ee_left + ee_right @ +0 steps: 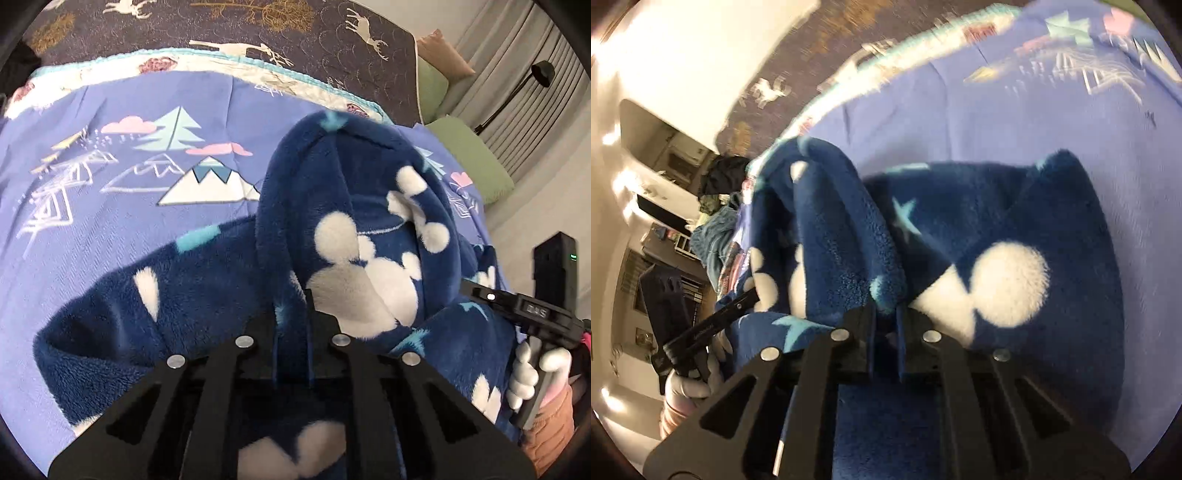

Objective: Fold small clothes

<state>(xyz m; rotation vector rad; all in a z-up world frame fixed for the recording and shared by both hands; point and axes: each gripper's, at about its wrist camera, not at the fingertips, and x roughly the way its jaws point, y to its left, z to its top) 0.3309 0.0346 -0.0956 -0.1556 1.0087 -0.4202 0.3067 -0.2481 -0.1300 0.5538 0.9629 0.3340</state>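
Observation:
A navy fleece garment with white blobs and light-blue stars lies bunched on the bed. In the left wrist view, a fold of it rises in front of my left gripper, whose fingers are shut on the fabric. In the right wrist view, my right gripper is likewise shut on a fold of the fleece garment. Each view shows the other tool held by a white-gloved hand: the right gripper's body at the right edge and the left gripper's body at the lower left. Fleece hides both pairs of fingertips.
A purple-blue bedspread printed with mountains and trees covers the bed. A dark deer-pattern blanket lies beyond it. Green pillows, a black floor lamp and curtains stand to the right. A pile of other clothes sits at the bed's far end.

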